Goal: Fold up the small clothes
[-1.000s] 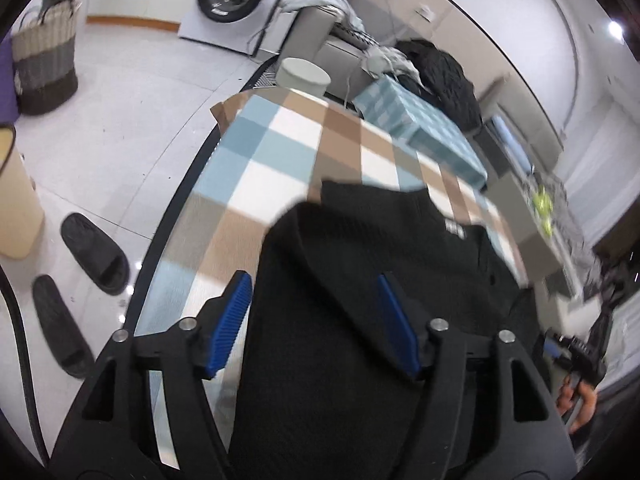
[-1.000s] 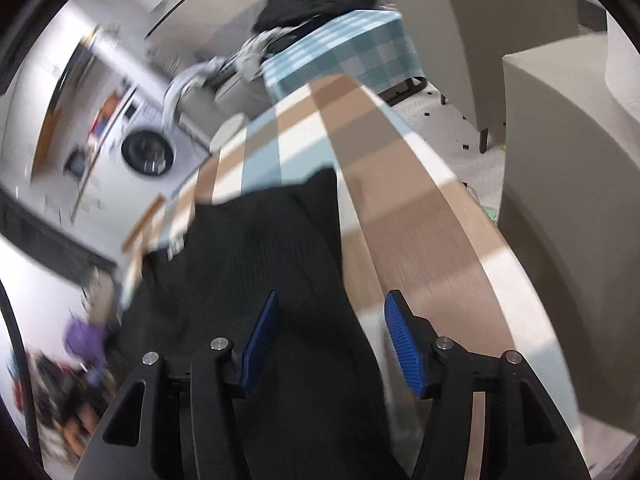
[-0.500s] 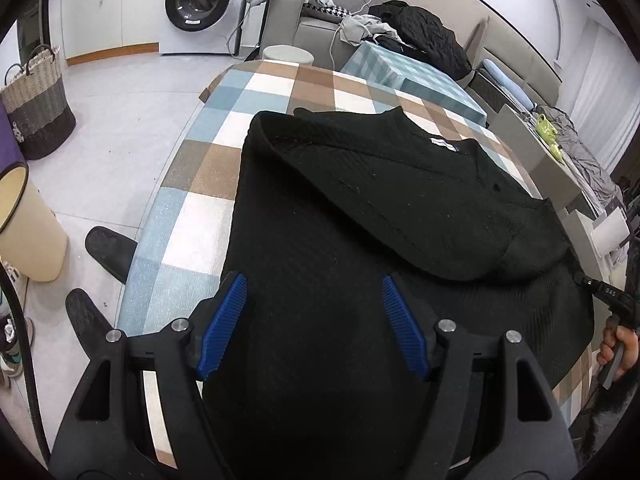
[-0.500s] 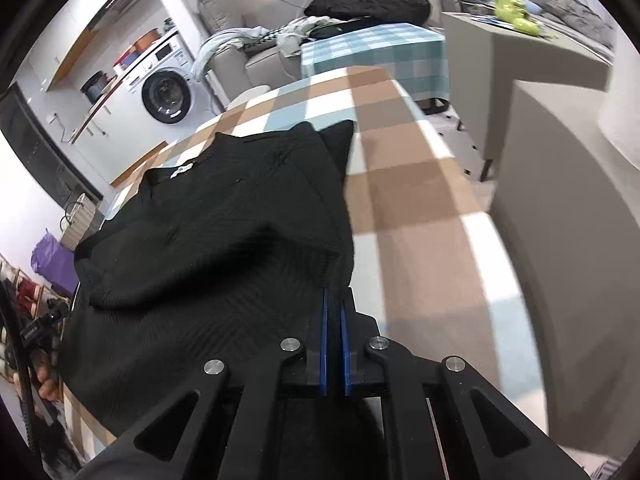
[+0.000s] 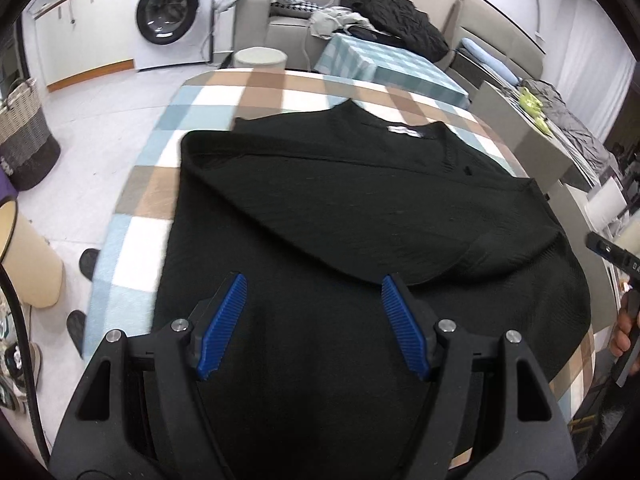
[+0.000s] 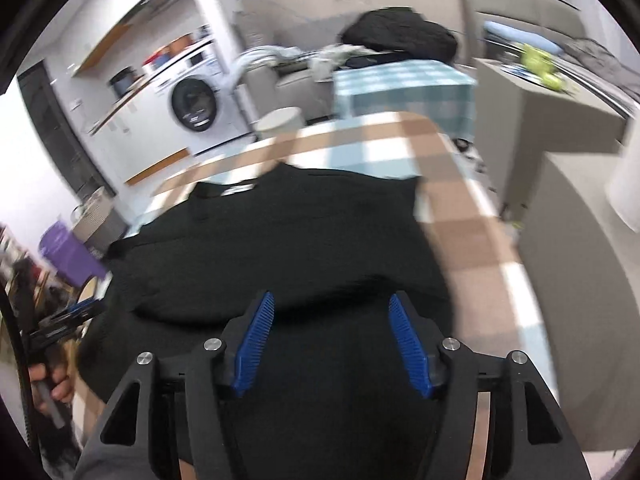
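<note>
A black knit cardigan (image 5: 360,216) is lying spread across the checked tablecloth (image 5: 132,216) of the table, its white neck label (image 5: 404,129) at the far side and one sleeve folded diagonally over the body, the cuff ending near the right edge. The left gripper (image 5: 312,320) is hovering above the near hem with its blue pads (image 5: 222,320) standing well apart — nothing is caught between them. The right gripper (image 6: 332,340) is hanging over the garment's near right part; its jaws have just been opening, and the pads (image 6: 408,344) are now apart with only the knit below them, not pinched. In the right wrist view, which is blurred, a hand (image 6: 52,384) is showing at the left edge around a handle. Beyond the table a washing machine (image 5: 168,20) is standing against the wall, a second table with a teal checked cloth (image 5: 392,68) is carrying a dark jacket (image 5: 396,16), and a woven basket (image 5: 24,136) is sitting on the floor to the left.
</note>
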Demonstrator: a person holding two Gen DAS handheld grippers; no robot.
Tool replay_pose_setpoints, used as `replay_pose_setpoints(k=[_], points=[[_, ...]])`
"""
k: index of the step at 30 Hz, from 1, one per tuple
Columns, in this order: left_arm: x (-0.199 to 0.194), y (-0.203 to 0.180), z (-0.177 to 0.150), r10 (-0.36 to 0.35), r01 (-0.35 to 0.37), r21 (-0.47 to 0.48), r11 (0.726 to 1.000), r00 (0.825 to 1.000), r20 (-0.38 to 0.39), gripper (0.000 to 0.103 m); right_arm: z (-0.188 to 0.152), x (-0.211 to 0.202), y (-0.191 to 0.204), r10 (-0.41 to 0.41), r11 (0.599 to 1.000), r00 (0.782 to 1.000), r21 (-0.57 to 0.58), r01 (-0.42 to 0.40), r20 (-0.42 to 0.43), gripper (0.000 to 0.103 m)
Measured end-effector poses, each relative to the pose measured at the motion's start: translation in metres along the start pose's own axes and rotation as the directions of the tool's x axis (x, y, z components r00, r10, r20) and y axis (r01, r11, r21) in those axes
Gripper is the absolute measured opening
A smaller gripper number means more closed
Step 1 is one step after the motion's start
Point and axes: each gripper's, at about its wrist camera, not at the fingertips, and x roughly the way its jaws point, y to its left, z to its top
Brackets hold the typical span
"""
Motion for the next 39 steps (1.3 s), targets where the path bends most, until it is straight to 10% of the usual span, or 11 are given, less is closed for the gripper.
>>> replay_pose_setpoints(k=[24, 37, 39], points=[[0.031, -0.008, -0.004, -0.107, 0.109, 0.01, 0.994, 0.99, -0.097, 0.068, 0.011, 0.117, 0.123, 0.185, 0.974, 0.948, -0.082, -0.212, -0.259, 0.062], [0.023, 0.01, -0.011, -0.101, 0.099, -0.027, 0.995, 0.991, -0.088, 0.068, -0.017, 0.131, 0.205, 0.083, 0.865, 0.972, -0.468, -0.181, -0.221, 0.073], [0.021, 0.012, -0.012, -0.099, 0.097, -0.026, 0.995, 0.991, -0.085, 0.068, -0.021, 0.14, 0.205, 0.041, 0.855, 0.972, -0.496, -0.154, -0.231, 0.038]])
